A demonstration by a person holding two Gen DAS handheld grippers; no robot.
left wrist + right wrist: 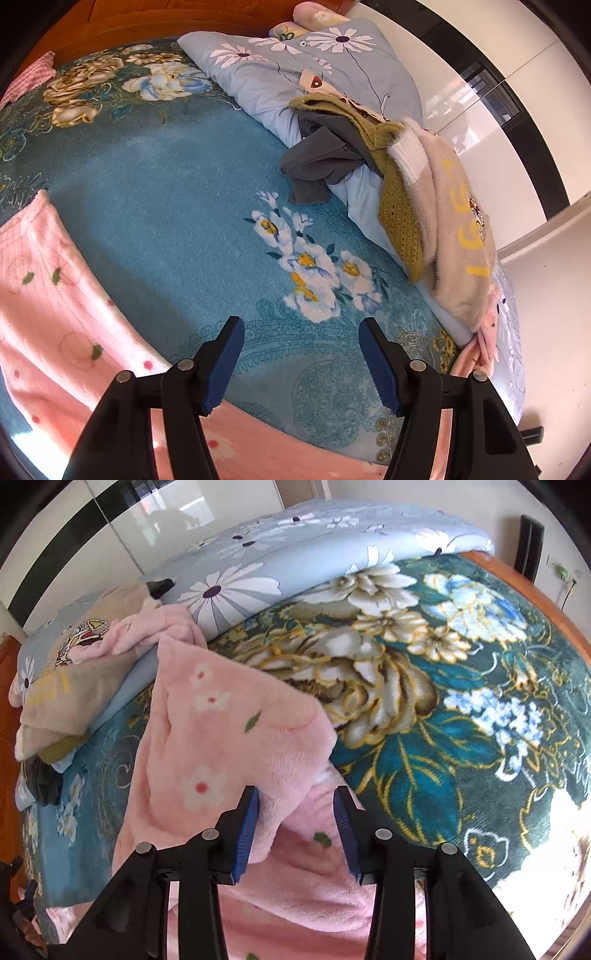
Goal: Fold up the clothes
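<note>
My left gripper (301, 328) hangs over the teal floral blanket (166, 221), its blue-padded jaws spread wide with nothing between them. The pink fleece garment (48, 295) lies along the near-left side of the left wrist view, its edge passing under the left finger base; the jaws themselves frame only blanket and a printed white flower cluster (314, 273).

My right gripper (297, 808) also stands released, jaws apart, directly above the pink fleece garment (229, 746). A raised fold of that fleece sits against the inner face of the left pad (251, 823); the right pad is clear of the cloth. I see no grasp.

Pile of unfolded clothes, left wrist view: a beige sweatshirt (454, 229) with yellow lettering, an olive knit sweater (399, 221) and a dark grey garment (321, 158) rest on the folded daisy-print quilt (280, 74) at the far right side of the bed. In the right wrist view the beige sweatshirt (74, 675) lies at the left, a pink sleeve draped across it.

A wooden headboard (147, 22) borders the blanket at the top of the left wrist view.
</note>
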